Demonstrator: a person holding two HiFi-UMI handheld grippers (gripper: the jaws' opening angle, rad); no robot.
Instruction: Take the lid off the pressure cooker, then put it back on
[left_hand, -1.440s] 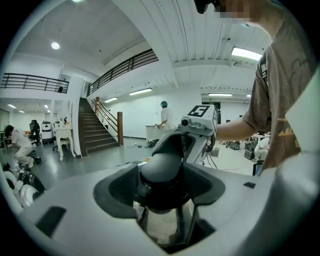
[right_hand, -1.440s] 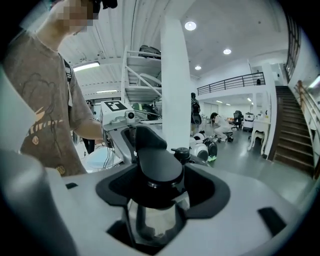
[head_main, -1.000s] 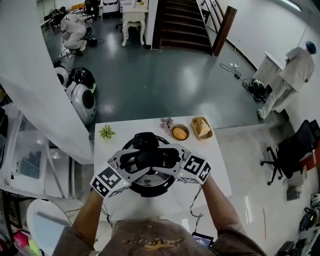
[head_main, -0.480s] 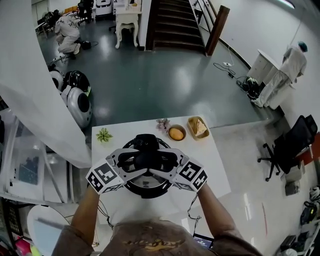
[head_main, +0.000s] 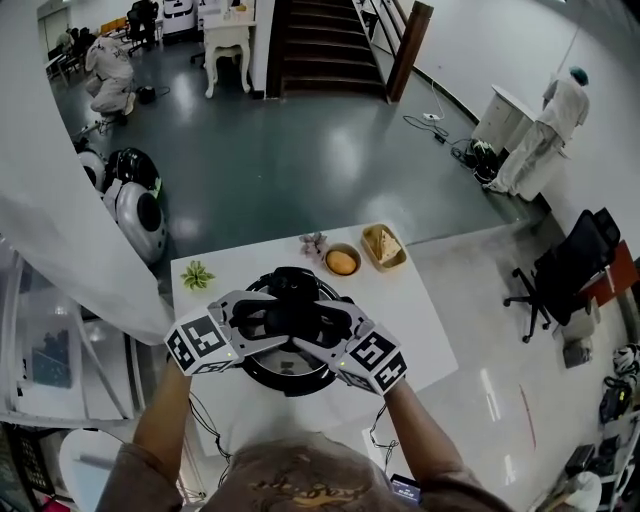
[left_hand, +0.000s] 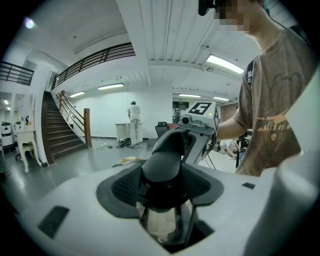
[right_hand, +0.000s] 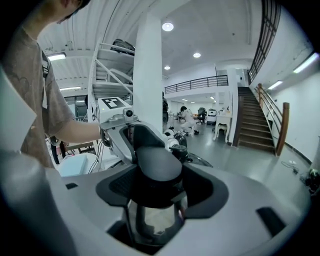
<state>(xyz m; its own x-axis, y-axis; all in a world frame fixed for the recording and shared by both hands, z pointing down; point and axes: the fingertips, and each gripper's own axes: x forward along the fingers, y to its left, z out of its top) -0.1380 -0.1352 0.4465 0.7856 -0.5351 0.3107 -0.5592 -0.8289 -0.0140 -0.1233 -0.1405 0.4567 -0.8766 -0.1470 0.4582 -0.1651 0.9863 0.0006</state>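
Observation:
A black pressure cooker (head_main: 288, 377) stands in the middle of the white table (head_main: 418, 322). Its lid carries a long black handle (head_main: 291, 318) across the top. My left gripper (head_main: 262, 320) holds that handle from the left and my right gripper (head_main: 322, 322) from the right, so the two face each other over the lid. In the left gripper view the handle (left_hand: 162, 167) fills the gap between the left gripper's (left_hand: 165, 192) dark pads. The right gripper view shows the same grip: the handle (right_hand: 157, 165) sits between the right gripper's (right_hand: 157, 195) pads, with metal and glass of the lid under it.
Behind the cooker sit a small bowl with an orange (head_main: 341, 261), a basket of bread (head_main: 384, 246), a little flower (head_main: 312, 241) and a green plant (head_main: 197, 274). The table's edge runs close on the right. Wheeled robots (head_main: 132, 205) stand on the floor at left.
Both grippers have turned clockwise about the lid's middle in the head view: the left marker cube went up, the right one came down. The head camera also shifted.

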